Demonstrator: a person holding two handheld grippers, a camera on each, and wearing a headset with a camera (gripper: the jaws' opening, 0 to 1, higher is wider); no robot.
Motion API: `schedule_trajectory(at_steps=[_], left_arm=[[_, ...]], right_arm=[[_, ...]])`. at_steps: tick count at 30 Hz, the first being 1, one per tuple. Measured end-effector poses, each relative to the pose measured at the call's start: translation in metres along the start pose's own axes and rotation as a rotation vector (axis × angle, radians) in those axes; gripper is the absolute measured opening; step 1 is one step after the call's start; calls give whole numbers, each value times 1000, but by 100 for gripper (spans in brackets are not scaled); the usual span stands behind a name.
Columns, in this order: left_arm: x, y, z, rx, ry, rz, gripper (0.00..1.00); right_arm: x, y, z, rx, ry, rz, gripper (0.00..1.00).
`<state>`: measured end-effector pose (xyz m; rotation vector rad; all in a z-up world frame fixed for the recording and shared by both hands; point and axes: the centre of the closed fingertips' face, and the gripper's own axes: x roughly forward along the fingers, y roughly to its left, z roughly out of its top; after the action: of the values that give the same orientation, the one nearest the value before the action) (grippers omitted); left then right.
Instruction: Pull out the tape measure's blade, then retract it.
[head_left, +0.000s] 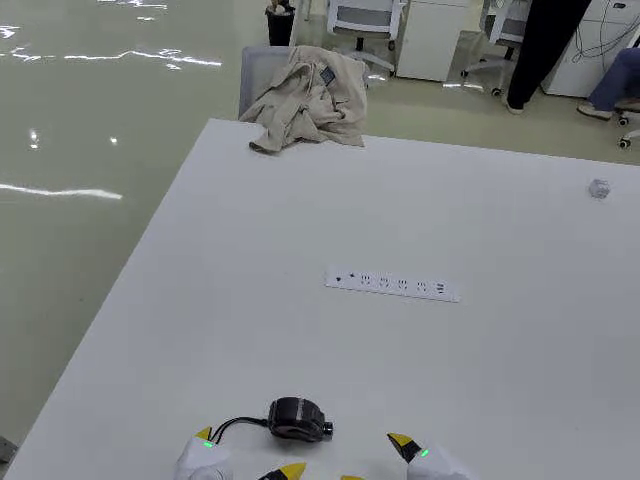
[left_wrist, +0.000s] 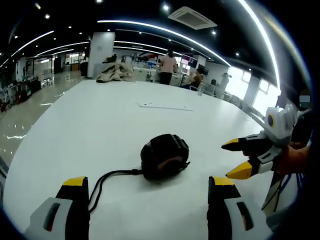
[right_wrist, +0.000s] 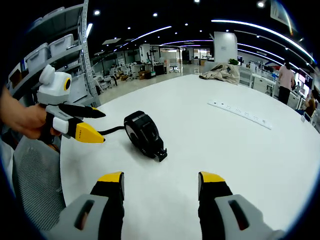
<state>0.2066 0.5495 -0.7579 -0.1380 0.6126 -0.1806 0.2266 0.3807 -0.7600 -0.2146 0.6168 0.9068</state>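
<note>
Black tape measure (head_left: 298, 418) (left_wrist: 164, 156) (right_wrist: 144, 132) lies on the white table (head_left: 250, 300) at the near edge, 6 o'clock in the head view, blade fully inside the case, hook tip at the case mouth in the right gripper view

Black wrist cord (head_left: 235, 425) (left_wrist: 107, 177) runs off the case toward 9 o'clock, flat on the tabletop

Left gripper (head_left: 247, 452) (left_wrist: 147, 182) (right_wrist: 101, 127) sits at 7 o'clock of the tape measure, claw apart, nothing between the yellow tips, near the case but clear of it; a hand grips it in the right gripper view

Right gripper (head_left: 375, 460) (left_wrist: 232, 160) (right_wrist: 160, 177) sits at 4 o'clock of the tape measure, claw apart too, holding nothing, not touching the case

Flush white power strip (head_left: 393, 284) (left_wrist: 165, 106) (right_wrist: 240, 112) at 1 o'clock of the tape measure, mid table, well apart from it

Crumpled beige jacket (head_left: 305, 100) at 12 o'clock on the far edge, draped over a grey chair back (head_left: 256, 70)

Small clear object (head_left: 598, 188) at 2 o'clock, too small to tell what it is
</note>
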Motion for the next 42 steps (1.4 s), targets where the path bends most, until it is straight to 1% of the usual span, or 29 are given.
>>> schedule_trajectory(at_steps=[6,14,16,19,25,28,38,42], left_arm=[[-8,7,-10,0,11,-4,98],[-19,8,-19,35,30,-30,100],[-22,9,-19,35,32,-33,100],[-24,11,-23,34,36,-38,100],[-31,7,-24,54,40,-57,100],[-35,7,-26,58,40,-66,100],[-51,9,-27,61,46,-78,100],[-57,12,-31,55,51,-77,100]], right_arm=[[-11,6,-3,38,-9,-12,66],[-23,16,-12,53,3,-9,71],[-26,18,-14,54,5,-8,72],[-30,22,-16,58,9,-7,74],[-38,33,-19,49,27,0,76],[-41,34,-23,48,33,0,77],[-61,40,-24,62,39,-9,80],[-67,43,-26,59,51,-11,82]])
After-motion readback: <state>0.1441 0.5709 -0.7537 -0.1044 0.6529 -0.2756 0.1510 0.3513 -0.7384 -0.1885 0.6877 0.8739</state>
